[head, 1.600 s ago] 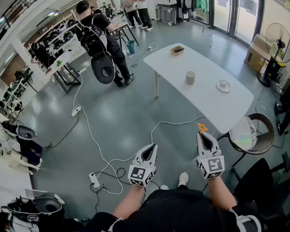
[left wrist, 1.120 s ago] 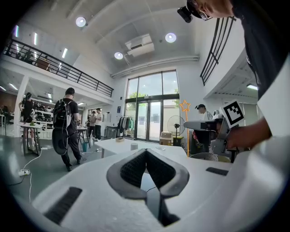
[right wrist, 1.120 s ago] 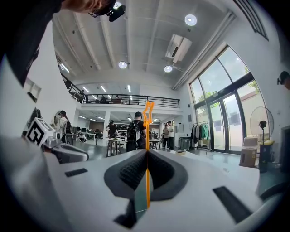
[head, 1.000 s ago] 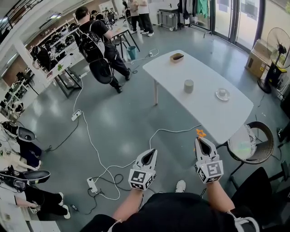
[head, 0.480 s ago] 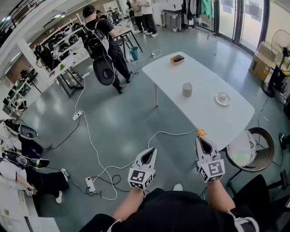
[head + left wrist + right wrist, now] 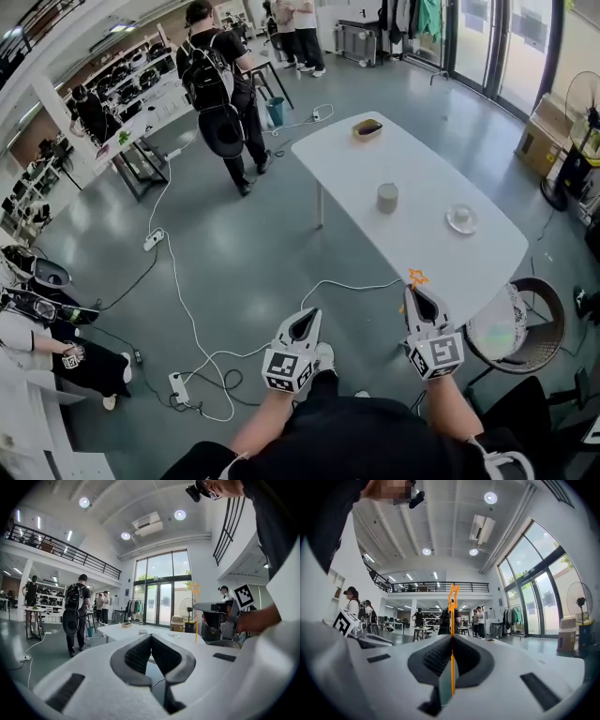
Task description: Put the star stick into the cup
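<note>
An orange star stick (image 6: 417, 277) stands up out of my right gripper (image 6: 415, 291), which is shut on its thin stem; in the right gripper view the star stick (image 6: 452, 634) runs straight up between the closed jaws of the right gripper (image 6: 451, 637). The grey cup (image 6: 387, 198) stands on the white table (image 6: 487, 267), far ahead of both grippers. My left gripper (image 6: 306, 318) is shut and holds nothing; in its own view the left gripper (image 6: 151, 637) shows jaws pressed together, with the star stick (image 6: 195, 609) off to the right.
A wooden bowl (image 6: 367, 127) sits at the table's far end and a white dish (image 6: 461, 220) near its right edge. A round chair (image 6: 517, 323) stands by the table's near corner. White cables (image 6: 197, 309) trail over the floor. A person with a backpack (image 6: 217, 80) walks at the back.
The view has shifted towards the table, which now lies nearer my right gripper. The person with the backpack has walked further away. Both grippers keep their hold and stance.
</note>
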The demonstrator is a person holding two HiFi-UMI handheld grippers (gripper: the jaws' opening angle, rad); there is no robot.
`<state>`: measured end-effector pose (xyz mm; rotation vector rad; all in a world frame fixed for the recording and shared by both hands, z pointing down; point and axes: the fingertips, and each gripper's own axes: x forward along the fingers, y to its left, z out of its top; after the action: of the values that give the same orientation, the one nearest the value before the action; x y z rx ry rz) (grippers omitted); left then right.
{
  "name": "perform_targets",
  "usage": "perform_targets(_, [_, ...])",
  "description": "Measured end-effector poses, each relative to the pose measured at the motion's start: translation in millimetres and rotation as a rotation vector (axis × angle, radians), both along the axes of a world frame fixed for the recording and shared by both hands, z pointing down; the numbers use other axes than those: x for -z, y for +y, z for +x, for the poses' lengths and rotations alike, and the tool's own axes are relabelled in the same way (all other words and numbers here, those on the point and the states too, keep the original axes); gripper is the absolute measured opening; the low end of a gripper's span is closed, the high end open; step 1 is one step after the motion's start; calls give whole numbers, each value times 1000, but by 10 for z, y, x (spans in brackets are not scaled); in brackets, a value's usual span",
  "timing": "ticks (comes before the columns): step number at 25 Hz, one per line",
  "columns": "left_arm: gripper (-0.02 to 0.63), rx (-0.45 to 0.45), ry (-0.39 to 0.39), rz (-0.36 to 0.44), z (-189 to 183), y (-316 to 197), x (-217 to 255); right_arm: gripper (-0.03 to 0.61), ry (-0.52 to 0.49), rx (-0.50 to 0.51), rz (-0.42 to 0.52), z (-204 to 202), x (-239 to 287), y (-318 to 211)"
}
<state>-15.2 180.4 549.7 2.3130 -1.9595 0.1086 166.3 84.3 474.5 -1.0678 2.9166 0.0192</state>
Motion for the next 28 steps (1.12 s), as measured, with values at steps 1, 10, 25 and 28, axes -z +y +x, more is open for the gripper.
perform_targets(1, [11,-6,4,4,-26,-97,-4,11,3,-5,1,-29,-7,-91])
perform_targets(10, [11,-27,4,15,-667,-920,76,11,-19,-30,15,-578,63,-852])
perform_targets(25, [11,-139,24,18,-1692,-1984,259,11,-79,-50,-69,-1625,305,-1627])
perform_targets(28, [11,-143,21,6,-1857,-2129,208,11,-57,-77,-64,-1685,263,-1731])
